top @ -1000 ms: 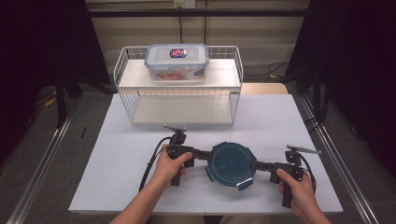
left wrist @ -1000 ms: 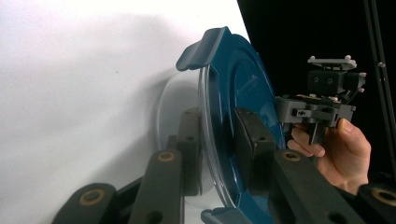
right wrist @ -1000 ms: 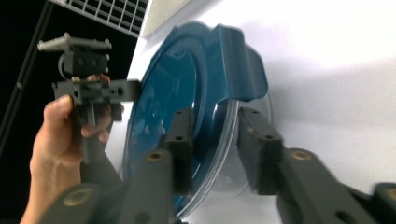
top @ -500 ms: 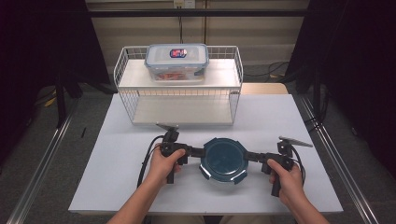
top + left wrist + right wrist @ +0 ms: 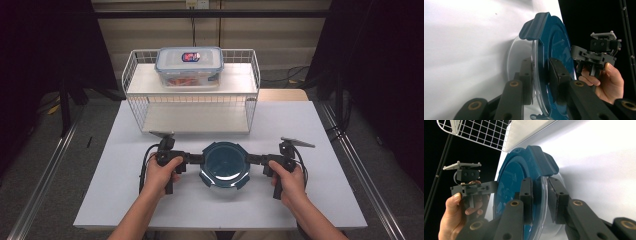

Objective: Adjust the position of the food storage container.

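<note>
Gripping a round container [image 5: 224, 164] from both sides, near the front of the tabletop [image 5: 320, 130], well short of the wire rack [image 5: 192, 102]. Left gripper [image 5: 192, 159] clamped on the left rim, lid and clear wall pinched between the pads [image 5: 556, 72]. Right gripper [image 5: 256, 160] clamped on the opposite rim in the same way; jaws just been closing there, with the rim between them. Looking like a two-handed carry toward the rack, probably the lower shelf, since a lunchbox [image 5: 189, 66] is already sitting up top. Keeping both hands level and moving together so the bowl isn't twisting or slipping out. Biting deeper past the rim wouldn't hurt. Minding the teal lid tabs [image 5: 544, 162], and watching the rack's front wire on the way in.
</note>
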`<state>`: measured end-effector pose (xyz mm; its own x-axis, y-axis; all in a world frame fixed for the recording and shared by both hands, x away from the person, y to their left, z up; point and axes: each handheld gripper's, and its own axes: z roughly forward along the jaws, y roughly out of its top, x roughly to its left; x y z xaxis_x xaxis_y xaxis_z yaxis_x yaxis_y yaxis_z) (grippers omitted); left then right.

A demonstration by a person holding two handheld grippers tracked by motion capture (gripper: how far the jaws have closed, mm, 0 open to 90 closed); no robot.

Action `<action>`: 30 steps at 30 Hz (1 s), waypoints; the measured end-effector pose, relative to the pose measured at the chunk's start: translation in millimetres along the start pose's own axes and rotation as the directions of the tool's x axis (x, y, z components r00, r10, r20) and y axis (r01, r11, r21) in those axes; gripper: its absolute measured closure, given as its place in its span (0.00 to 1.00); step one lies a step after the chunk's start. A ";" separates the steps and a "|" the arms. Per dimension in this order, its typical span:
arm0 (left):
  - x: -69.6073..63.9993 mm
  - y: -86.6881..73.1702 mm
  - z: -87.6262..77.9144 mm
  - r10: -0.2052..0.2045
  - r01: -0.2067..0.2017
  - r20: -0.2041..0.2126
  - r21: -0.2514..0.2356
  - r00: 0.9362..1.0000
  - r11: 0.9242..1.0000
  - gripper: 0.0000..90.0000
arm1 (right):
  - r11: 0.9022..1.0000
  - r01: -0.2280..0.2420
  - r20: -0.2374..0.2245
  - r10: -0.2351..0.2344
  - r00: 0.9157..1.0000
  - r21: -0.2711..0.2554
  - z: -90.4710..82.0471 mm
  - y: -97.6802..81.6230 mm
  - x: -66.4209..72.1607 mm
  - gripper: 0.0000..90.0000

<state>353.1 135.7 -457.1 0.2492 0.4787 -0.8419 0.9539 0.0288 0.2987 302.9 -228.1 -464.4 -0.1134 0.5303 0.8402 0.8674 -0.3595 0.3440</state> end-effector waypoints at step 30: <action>4.4 -22.5 2.2 0.014 -0.016 -0.012 -0.182 1.000 0.983 0.81 | 0.993 0.000 -0.025 -0.004 1.000 -0.120 5.3 -18.0 -6.4 0.82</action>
<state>333.1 135.2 -468.5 0.2604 0.4893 -0.8324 0.9035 0.1806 0.3888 290.6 -221.0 -478.2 -0.1287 0.5120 0.8493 0.8027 -0.4491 0.3923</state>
